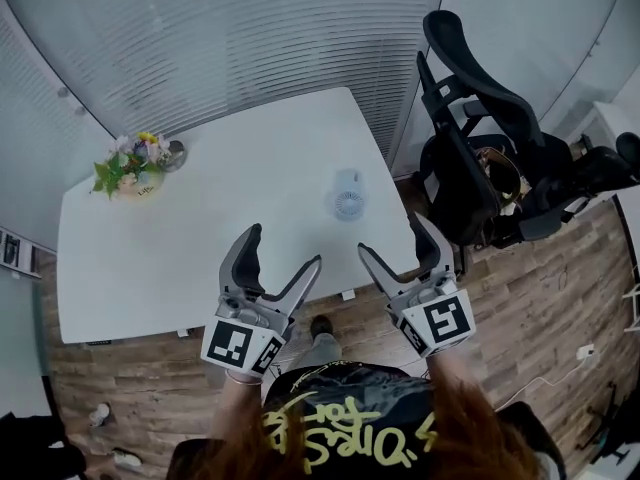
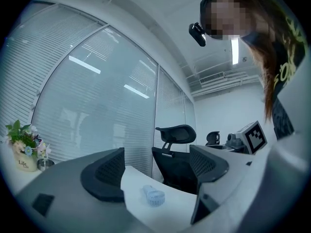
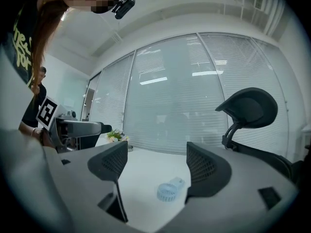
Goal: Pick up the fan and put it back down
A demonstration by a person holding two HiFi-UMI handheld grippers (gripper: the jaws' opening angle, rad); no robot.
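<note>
A small pale-blue hand fan [image 1: 348, 195] lies flat on the white table [image 1: 200, 238], near its right side. It shows between the jaws in the left gripper view [image 2: 153, 196] and in the right gripper view [image 3: 170, 191]. My left gripper [image 1: 282, 249] hovers over the table's near edge, open and empty. My right gripper [image 1: 397, 236] is held beside it, also open and empty, a little nearer the fan. Neither touches the fan.
A pot of flowers [image 1: 131, 169] stands at the table's far left corner. A black office chair [image 1: 480, 138] sits close to the table's right end. Slatted blinds line the wall behind. Wood floor lies below me.
</note>
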